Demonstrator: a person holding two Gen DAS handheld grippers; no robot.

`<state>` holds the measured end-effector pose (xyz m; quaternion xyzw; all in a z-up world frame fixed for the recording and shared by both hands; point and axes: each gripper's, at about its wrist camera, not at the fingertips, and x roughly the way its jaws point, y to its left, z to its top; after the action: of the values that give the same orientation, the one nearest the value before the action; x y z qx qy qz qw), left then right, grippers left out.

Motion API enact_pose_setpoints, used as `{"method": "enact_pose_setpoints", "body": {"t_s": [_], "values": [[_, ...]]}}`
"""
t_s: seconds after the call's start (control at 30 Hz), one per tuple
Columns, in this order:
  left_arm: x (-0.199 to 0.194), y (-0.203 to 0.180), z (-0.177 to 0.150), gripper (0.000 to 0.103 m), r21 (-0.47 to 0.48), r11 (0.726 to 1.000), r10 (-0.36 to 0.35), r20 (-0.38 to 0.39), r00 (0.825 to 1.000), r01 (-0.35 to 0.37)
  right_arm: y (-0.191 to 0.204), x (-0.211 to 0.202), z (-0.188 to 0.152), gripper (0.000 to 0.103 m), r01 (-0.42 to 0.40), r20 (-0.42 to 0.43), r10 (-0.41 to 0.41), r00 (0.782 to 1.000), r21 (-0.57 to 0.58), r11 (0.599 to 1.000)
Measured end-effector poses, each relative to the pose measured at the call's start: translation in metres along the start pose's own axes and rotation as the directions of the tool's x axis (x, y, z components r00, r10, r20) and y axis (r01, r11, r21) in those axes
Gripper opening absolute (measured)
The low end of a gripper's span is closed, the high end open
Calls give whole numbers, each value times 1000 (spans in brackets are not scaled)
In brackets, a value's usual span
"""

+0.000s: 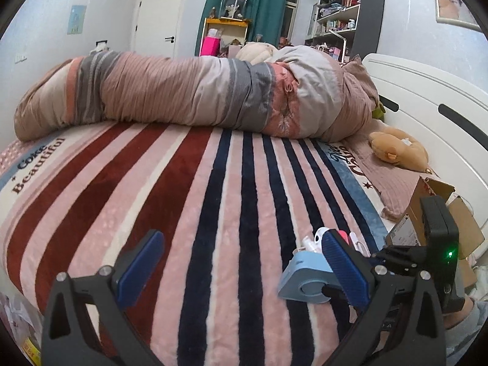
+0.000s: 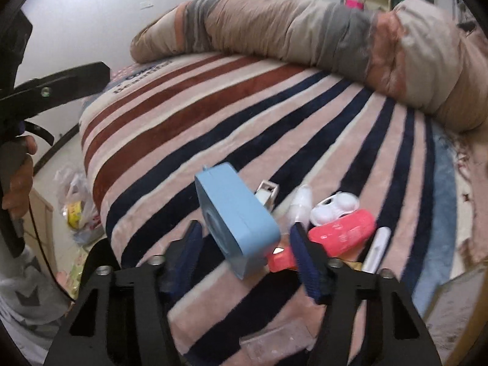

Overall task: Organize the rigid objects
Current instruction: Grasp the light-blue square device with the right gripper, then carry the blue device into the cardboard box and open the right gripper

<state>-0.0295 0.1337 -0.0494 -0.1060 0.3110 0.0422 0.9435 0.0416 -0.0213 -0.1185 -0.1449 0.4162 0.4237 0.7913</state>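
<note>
Barely begun: right hand-held gripper [image 2: 244,244] straddles the blue box [image 2: 235,216], grip uncertain; left hand-held gripper [image 1: 241,262] wide, empty; pink case [image 2: 341,235] and white items [image 2: 334,207] lie loose on the bed [image 2: 183,116]

Each gripper, left gripper [image 1: 241,262] and right gripper [image 2: 244,253], has a black frame with silver screws and ribbed blue finger pads [image 1: 140,270]. The sleeve [image 2: 27,302] is grey with a star print.

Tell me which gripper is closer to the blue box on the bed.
Right. The right gripper has its fingers on either side of the blue box, though a grip isn't clear. The left gripper is open off to the side, with only its right finger beside the box.
</note>
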Motion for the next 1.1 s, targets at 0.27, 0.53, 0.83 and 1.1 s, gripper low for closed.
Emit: {"method": "enact_pose_setpoints", "body": {"t_s": [0.27,0.53,0.83,1.1], "values": [[-1,7,-15,102,-21,1000,13,-22,1000,-13,35,11,-9,47,-103,-39,100,994,-80,992],[-6,18,-27,102,-36,998,42,-46,998,-44,45,32,-17,86,-93,-80,87,993,-82,992],[8,34,-42,102,-62,998,18,-129,992,-26,55,44,-17,86,-92,-109,75,991,-156,983],[26,47,-53,102,-147,971,-218,-208,954,189,53,42,-11,81,-37,-56,28,998,-177,984]]}}
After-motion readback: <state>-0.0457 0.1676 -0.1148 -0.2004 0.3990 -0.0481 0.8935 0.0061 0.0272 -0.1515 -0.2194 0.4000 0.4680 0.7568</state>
